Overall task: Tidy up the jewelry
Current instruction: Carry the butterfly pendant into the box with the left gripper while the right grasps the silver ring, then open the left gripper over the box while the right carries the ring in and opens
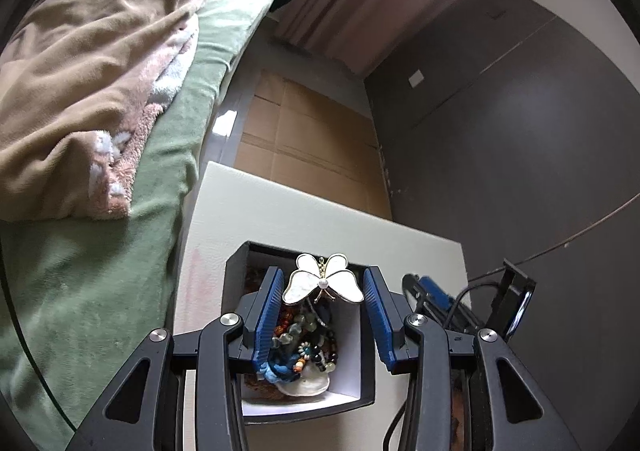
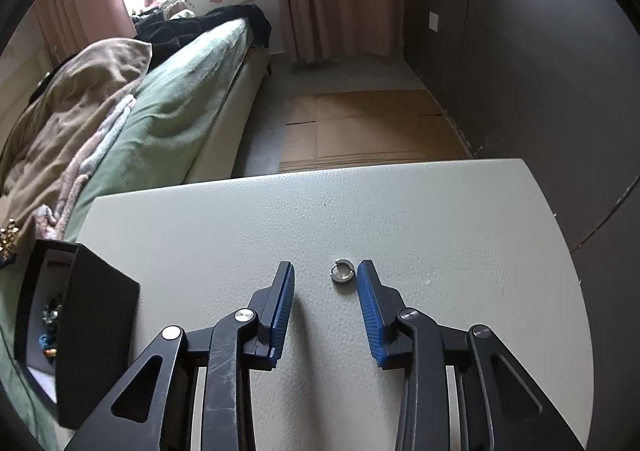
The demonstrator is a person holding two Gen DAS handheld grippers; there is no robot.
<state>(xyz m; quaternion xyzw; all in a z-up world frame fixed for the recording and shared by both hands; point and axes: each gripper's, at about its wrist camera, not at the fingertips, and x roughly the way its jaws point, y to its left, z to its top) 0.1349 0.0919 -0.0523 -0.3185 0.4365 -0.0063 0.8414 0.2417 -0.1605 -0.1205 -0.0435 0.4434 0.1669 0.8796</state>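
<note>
Holding a white butterfly brooch [image 1: 323,280] between its blue pads, the left gripper [image 1: 323,305] hangs over an open black box [image 1: 236,271] on the pale surface [image 1: 288,211]; the brooch's wing edges meet both pads near the fingertips, so the gripper is closed on it. Straight below the brooch, inside the box's white lining, lies a heap of beads [image 1: 308,343], mixed green, dark and amber, with a blue cord and a pale shell-like piece at the near end. Part of the other gripper, blue and black, shows just to the right of the left one, with a cable running off it. In the right wrist view, the right gripper [image 2: 326,283] is lowered toward the bare surface [image 2: 440,211] with its jaws apart and nothing gripped. A small silver ring [image 2: 341,272] lies flat on the surface between the fingertips, much closer to the right pad and just short of touching it, well clear of the left pad. The box [image 2: 96,315] sits well off to the left of this gripper, at the surface's edge, its open side showing a few beads within. Beyond the surface are a bed [image 2: 180,107] with green sheet and tan blanket, cardboard on the floor, and pink curtains.
</note>
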